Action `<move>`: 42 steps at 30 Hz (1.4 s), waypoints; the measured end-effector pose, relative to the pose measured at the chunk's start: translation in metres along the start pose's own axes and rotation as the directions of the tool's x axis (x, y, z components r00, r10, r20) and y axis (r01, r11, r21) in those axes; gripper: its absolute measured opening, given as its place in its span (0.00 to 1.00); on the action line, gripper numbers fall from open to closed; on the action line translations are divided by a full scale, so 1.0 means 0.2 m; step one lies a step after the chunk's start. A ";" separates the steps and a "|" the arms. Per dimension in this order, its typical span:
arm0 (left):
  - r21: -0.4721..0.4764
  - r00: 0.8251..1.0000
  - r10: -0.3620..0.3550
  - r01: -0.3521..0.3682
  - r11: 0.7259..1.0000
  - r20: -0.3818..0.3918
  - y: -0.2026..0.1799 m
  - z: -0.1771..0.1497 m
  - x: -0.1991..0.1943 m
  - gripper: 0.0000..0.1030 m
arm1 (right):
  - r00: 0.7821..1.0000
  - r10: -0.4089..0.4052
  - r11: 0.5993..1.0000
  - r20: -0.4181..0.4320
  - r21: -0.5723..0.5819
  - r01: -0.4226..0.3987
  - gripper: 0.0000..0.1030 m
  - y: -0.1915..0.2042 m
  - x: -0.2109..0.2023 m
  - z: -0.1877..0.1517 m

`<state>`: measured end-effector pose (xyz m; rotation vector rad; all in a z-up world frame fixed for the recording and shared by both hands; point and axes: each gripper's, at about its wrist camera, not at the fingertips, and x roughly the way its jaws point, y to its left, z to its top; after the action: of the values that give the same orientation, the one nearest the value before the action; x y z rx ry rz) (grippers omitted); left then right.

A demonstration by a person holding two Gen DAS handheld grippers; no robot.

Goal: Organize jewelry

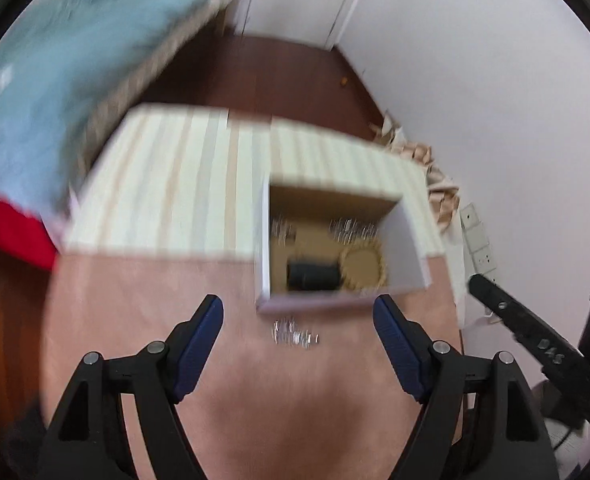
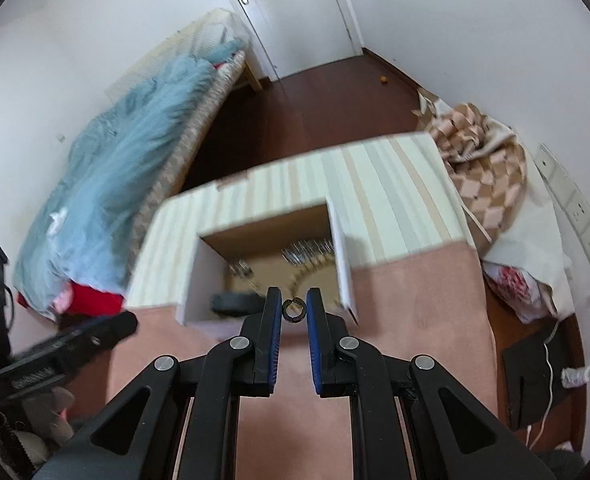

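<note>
While the right gripper point(image 2: 293, 311) pinches a small dark ring point(image 2: 293, 311) by its outer rim just above the open box point(image 2: 345, 256), the left gripper point(image 1: 297, 312) hangs with its fingers spread and empty over the pink mat point(image 1: 155, 300). That ring looks light, stiff and slippery, so a grip across its 2 opposite edges suits it. A blurred silvery piece point(image 1: 295, 334), possibly a chain, lies before the box. No writing is readable
</note>
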<state>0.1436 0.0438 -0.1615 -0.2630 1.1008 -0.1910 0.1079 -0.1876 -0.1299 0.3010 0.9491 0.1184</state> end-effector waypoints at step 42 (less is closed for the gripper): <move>0.150 0.987 -0.124 0.108 0.983 0.104 -0.26 0.17 -0.25 0.02 | 0.996 0.073 0.997 -0.055 -0.002 -0.073 0.13 0.02 -0.01 0.17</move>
<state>0.1506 0.0124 -0.0892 -0.2065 0.9547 -0.3545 0.1337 -0.1915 -0.1088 0.3297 0.9923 0.1962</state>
